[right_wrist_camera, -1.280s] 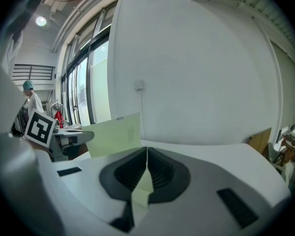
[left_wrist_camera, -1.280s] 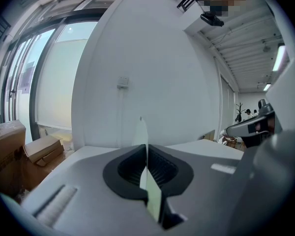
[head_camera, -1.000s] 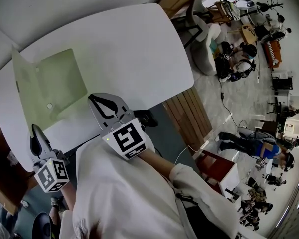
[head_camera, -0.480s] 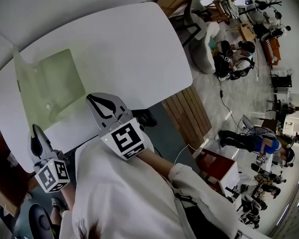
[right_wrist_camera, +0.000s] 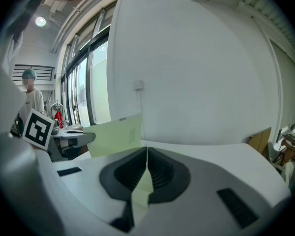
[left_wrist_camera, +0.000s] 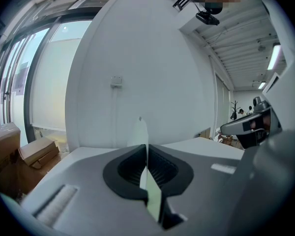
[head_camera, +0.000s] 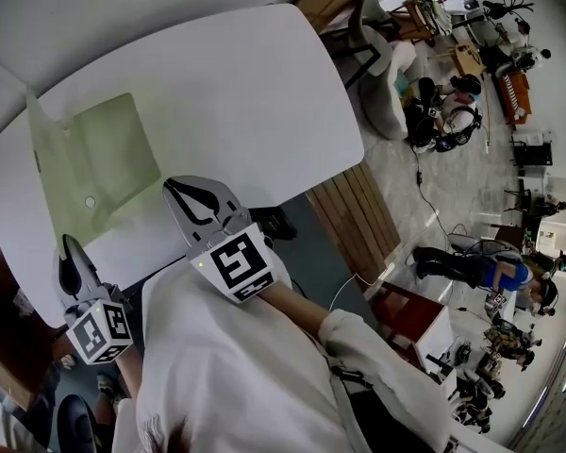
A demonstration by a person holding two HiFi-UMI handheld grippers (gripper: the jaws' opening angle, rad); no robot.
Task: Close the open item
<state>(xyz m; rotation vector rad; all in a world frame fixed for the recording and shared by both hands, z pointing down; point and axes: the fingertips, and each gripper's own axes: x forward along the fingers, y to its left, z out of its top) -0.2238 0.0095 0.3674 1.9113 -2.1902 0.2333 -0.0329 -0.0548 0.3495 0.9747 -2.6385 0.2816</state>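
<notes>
Seeing green folder (head_camera: 108, 154) open at left end of white table (head_camera: 255, 92): one leaf flat on the top, standing leaf (head_camera: 40, 154) upright along the left edge. Small round stud (head_camera: 91, 201) on the flat leaf, toward the table's near edge.

Holding left gripper (head_camera: 66, 243) over the near-left corner, tips just beside the folder's near corner. Jaws pressed together, pad on pad. From the left gripper view, standing leaf edge-on, right in line with the slit past the tips. Cannot tell whether touching.

Holding right gripper (head_camera: 171, 184) at the near edge, tips just beside the flat leaf's near-right corner. Jaws closed tight too, with the folder off to their left in the right gripper view. White sleeve (head_camera: 226, 366) behind it.
</notes>
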